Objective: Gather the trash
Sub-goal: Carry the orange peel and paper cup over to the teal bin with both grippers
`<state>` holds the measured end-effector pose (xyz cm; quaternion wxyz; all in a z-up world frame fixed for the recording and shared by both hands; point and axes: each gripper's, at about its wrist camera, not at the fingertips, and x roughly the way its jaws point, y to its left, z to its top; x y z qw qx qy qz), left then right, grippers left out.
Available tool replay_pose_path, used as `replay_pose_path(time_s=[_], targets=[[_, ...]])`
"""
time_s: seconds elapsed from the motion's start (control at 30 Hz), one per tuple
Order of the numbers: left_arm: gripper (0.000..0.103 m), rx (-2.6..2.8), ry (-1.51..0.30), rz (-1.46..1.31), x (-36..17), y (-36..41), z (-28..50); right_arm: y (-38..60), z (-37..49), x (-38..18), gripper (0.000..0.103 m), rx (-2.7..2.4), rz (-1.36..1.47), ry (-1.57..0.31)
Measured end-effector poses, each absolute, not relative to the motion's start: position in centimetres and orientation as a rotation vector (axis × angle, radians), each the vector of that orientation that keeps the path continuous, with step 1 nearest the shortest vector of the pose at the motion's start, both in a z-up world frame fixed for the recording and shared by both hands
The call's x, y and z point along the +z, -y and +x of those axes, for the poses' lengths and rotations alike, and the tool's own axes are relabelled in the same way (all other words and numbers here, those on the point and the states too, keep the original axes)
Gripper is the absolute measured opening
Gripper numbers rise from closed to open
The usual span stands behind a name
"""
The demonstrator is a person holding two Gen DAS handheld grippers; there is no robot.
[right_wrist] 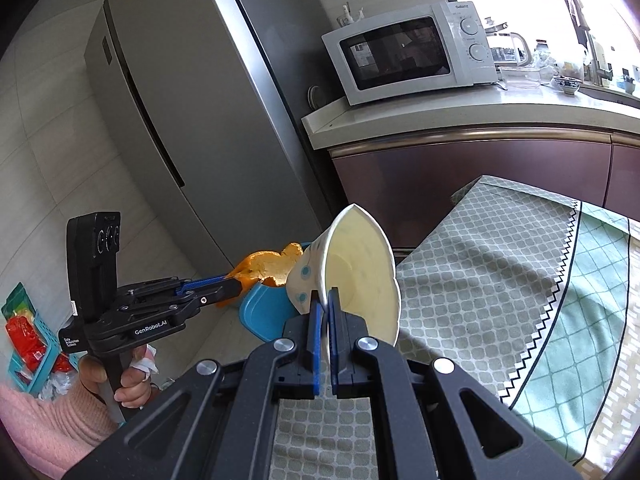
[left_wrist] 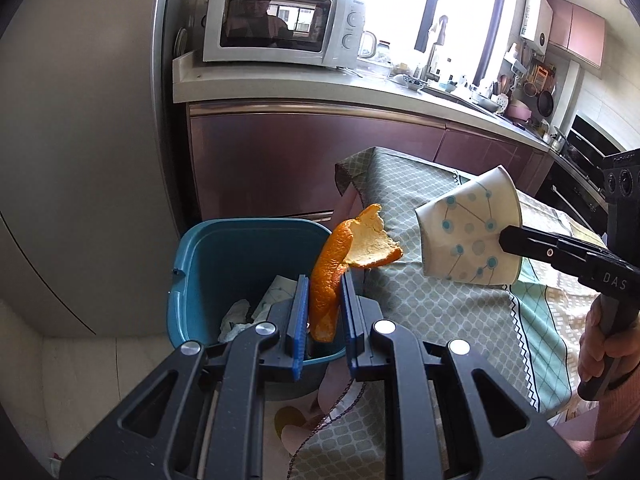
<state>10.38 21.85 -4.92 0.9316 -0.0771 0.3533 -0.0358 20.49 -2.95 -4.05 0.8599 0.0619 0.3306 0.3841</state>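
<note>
Blue-padded jaws of the left gripper (left_wrist: 325,300) are filling the foreground of the left wrist view, and they are pinching a long curl of orange citrus peel (left_wrist: 340,264) by its lower end. Its long axis is running up and away from the pads, its pale inner side flaring right. Just beyond and below the fingertips, the teal plastic rubbish bin (left_wrist: 208,256) is standing open on the floor with crumpled paper already inside, so the peel is hanging over the bin's near right rim. To the right, over the green patterned tablecloth (left_wrist: 440,312), the right gripper (left_wrist: 505,240) is holding a squashed white paper cup with blue dots (left_wrist: 468,232), well short of the bin

Closed blue pads of the right gripper (right_wrist: 325,300) are dominating the right wrist view, clamping the cup's (right_wrist: 360,272) flattened wall with its mouth facing the camera. Left and slightly ahead, the left gripper (right_wrist: 232,282) is angling downward with the peel (right_wrist: 266,266) above the bin (right_wrist: 264,312). Judging from this, the left hand is nearer and should release first
</note>
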Motion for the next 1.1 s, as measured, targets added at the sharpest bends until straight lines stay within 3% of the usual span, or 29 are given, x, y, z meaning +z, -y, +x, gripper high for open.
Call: replay_pose_path(time_s=[1.1], targets=[[0.016, 0.008, -0.818, -0.199, -9.3, -24.9, 12.7, -3.7, 23.6, -4.6, 0.003, 0.873, 0.063, -0.736]])
